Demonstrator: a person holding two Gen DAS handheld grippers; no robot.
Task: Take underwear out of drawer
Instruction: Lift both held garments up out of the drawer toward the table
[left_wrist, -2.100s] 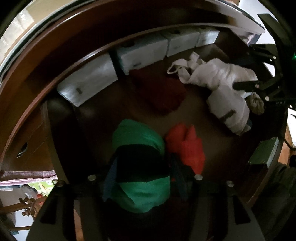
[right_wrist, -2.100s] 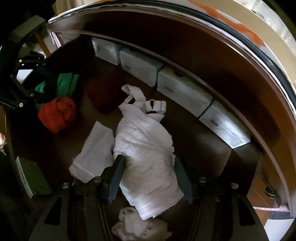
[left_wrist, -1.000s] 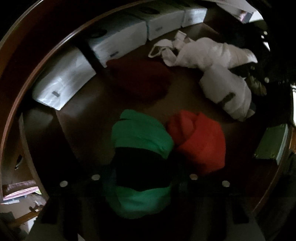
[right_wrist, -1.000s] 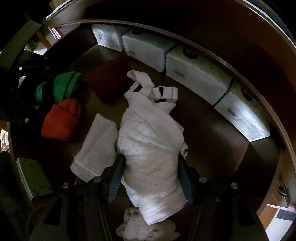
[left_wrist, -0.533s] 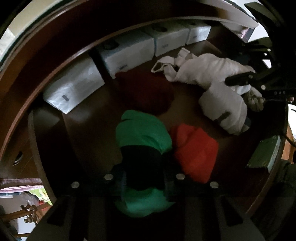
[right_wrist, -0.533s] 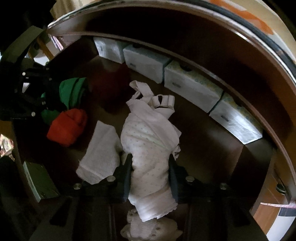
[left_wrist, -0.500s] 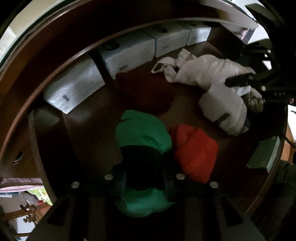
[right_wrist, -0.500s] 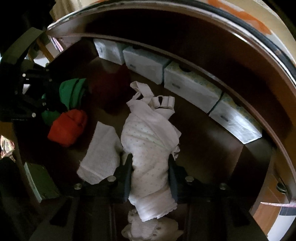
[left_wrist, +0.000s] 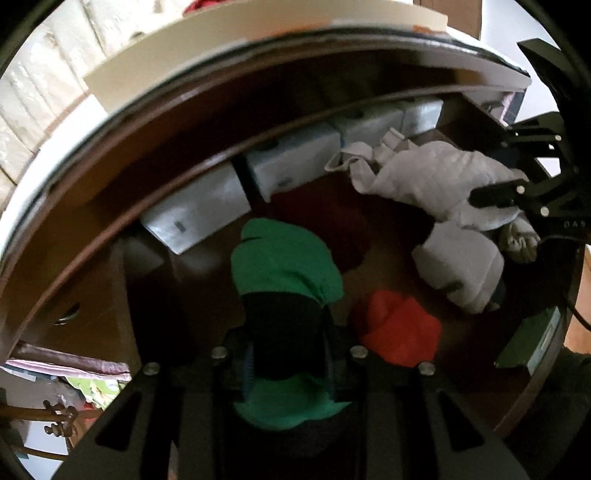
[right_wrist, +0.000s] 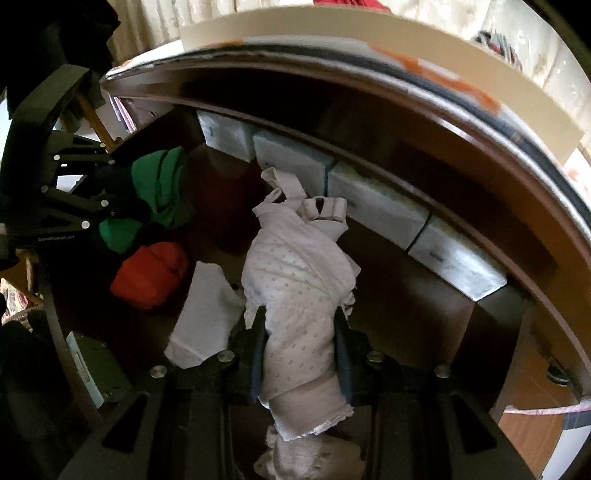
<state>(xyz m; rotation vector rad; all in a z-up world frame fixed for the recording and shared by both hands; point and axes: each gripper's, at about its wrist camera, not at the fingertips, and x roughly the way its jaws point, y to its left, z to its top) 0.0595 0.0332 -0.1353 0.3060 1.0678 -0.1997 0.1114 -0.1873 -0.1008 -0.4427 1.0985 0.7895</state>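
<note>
Left gripper (left_wrist: 288, 354): fingers closed in tight on the green-and-black rolled underwear (left_wrist: 284, 266), pads pressed against its dark middle band; green cloth bulges out nearer and farther than the grip. The jaws have just been closing on it.

Right gripper (right_wrist: 299, 350): fingers clamped on the white dotted garment (right_wrist: 295, 273), a long roll gripped across its near part, its straps trailing toward the far wall. These jaws too have just been closing, with the roll between them. A small pale bundle (right_wrist: 295, 458) sits nearer than the fingers, at the bottom edge of the right wrist view.

Both pieces are inside the open wooden drawer (right_wrist: 424, 314); whether either is clear of the floor cannot be told.

Other contents of the drawer:
- red rolled piece (left_wrist: 399, 328) on the floor, just right of the green roll, apart from the left gripper's fingers.
- folded white cloth (right_wrist: 203, 314) just left of the dotted garment.
- dark maroon piece (left_wrist: 332, 225) farther in, near the middle; detail lost in shadow.
- green flat box (left_wrist: 528, 347) against the near right side of the drawer.
- row of pale blue-white boxes (right_wrist: 373, 203) side by side along the far wall.

Above the drawer front: light edge of the desk (right_wrist: 369, 48).
</note>
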